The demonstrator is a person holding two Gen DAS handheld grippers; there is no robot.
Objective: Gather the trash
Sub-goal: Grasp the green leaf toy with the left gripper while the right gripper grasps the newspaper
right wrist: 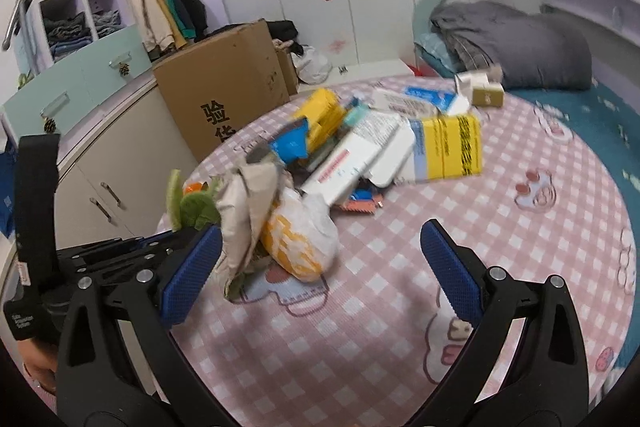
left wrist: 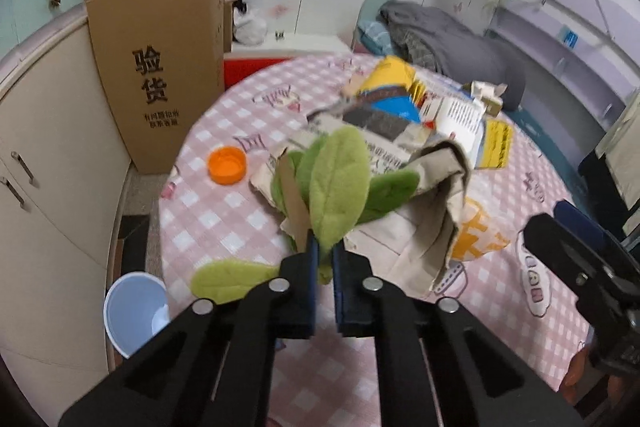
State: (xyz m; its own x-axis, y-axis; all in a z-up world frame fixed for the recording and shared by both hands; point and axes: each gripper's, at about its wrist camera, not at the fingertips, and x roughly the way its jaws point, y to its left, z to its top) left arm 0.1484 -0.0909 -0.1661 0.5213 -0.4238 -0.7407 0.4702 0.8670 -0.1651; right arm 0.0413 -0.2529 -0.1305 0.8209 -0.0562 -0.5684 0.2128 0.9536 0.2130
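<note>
Presently the left tongs [left wrist: 325,250] are clamped shut on the stem of a soft felt leaf sprig [left wrist: 338,183], its oval, veined green leaves fanning upward and away from the pads, long axis in line with the fingers. It hangs just in front of a crumpled beige paper bag [left wrist: 436,187] on the pink checked surface [left wrist: 240,227]. Beyond the bag lie flat cardboard cartons [right wrist: 404,147]; left of it, a round orange cap [left wrist: 226,165]. The right tongs [right wrist: 320,269] gape wide, holding nothing.
</note>
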